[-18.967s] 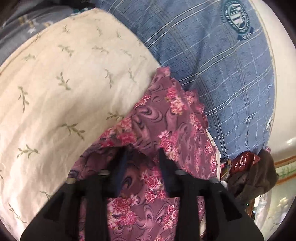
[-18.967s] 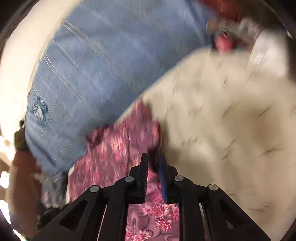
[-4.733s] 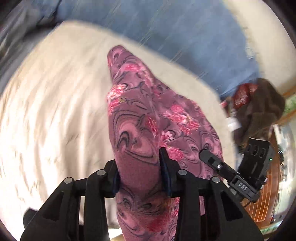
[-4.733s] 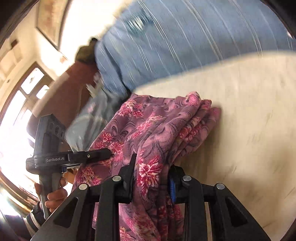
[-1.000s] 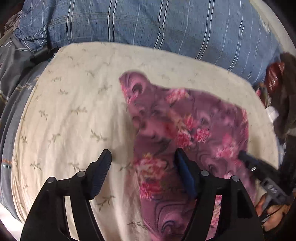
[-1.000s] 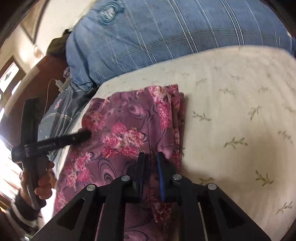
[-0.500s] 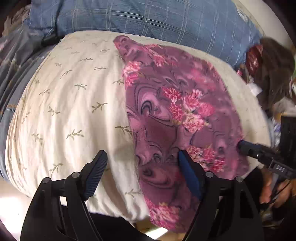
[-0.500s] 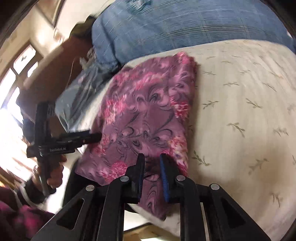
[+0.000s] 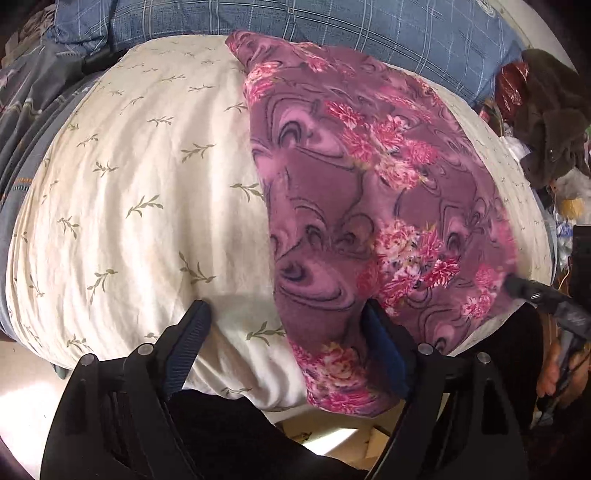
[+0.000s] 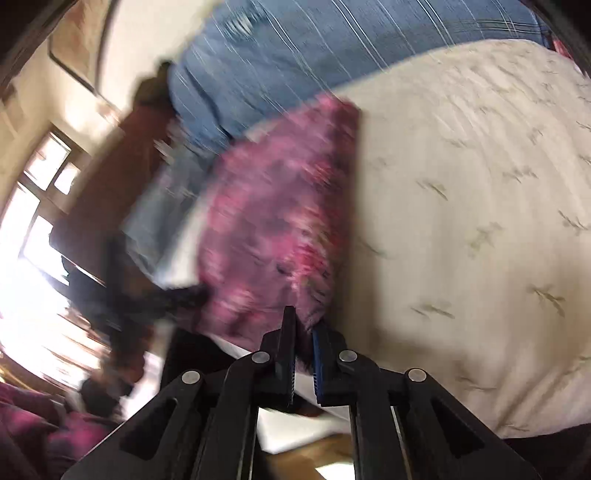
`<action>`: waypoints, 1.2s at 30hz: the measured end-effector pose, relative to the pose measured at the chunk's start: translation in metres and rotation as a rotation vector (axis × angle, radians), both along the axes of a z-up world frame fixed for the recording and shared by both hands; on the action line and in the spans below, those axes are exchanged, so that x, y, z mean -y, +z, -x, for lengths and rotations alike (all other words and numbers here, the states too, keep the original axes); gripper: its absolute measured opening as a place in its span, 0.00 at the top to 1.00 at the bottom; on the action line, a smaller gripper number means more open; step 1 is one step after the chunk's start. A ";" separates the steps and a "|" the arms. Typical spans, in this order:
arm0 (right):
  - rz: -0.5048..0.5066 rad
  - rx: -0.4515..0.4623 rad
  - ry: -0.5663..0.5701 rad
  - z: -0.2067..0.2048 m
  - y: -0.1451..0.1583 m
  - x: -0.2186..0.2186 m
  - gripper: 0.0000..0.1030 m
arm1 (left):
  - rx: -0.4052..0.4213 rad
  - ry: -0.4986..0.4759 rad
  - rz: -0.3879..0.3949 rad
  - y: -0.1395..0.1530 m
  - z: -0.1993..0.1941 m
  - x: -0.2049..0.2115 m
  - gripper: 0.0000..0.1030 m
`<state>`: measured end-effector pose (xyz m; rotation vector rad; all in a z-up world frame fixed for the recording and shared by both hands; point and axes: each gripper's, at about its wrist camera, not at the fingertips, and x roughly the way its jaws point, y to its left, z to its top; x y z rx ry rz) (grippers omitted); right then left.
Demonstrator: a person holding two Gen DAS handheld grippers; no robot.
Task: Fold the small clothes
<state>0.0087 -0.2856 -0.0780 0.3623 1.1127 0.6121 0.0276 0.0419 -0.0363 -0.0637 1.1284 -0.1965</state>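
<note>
Left wrist view gives us the sharper look: the purple flowered cloth (image 9: 369,192) lies folded on the cream cushion (image 9: 140,192), its long axis running from the near edge, where it droops over, up to a narrow corner by the blue plaid pillow (image 9: 332,26). Our left gripper (image 9: 288,332) is spread wide, gripping nothing, one finger over bare cushion, the other at the cloth's near end. The right gripper's (image 9: 532,291) tip shows at the cloth's right edge. Right wrist view is blurred, yet only there do we see our right gripper (image 10: 303,334) nearly closed, pinching the cloth's (image 10: 273,221) near corner.
</note>
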 end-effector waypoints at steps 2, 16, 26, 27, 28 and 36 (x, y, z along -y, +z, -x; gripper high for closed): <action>0.067 -0.017 0.011 0.001 -0.011 0.002 0.93 | 0.004 -0.024 -0.032 0.002 0.003 0.003 0.17; 0.132 0.149 0.066 -0.027 0.017 -0.057 0.65 | -0.003 0.022 0.056 0.006 -0.035 0.018 0.01; 0.490 0.152 -0.139 -0.029 0.022 0.013 0.35 | 0.024 0.039 -0.003 0.010 -0.028 0.021 0.01; 0.495 0.152 -0.142 -0.026 0.018 0.015 0.34 | 0.011 0.048 0.019 0.006 -0.033 0.020 0.01; 0.487 0.208 -0.139 -0.019 0.020 0.015 0.23 | -0.002 0.059 0.039 0.004 -0.034 0.018 0.01; 0.578 0.160 -0.129 -0.015 0.013 -0.006 0.00 | 0.005 0.064 0.035 0.006 -0.029 0.013 0.00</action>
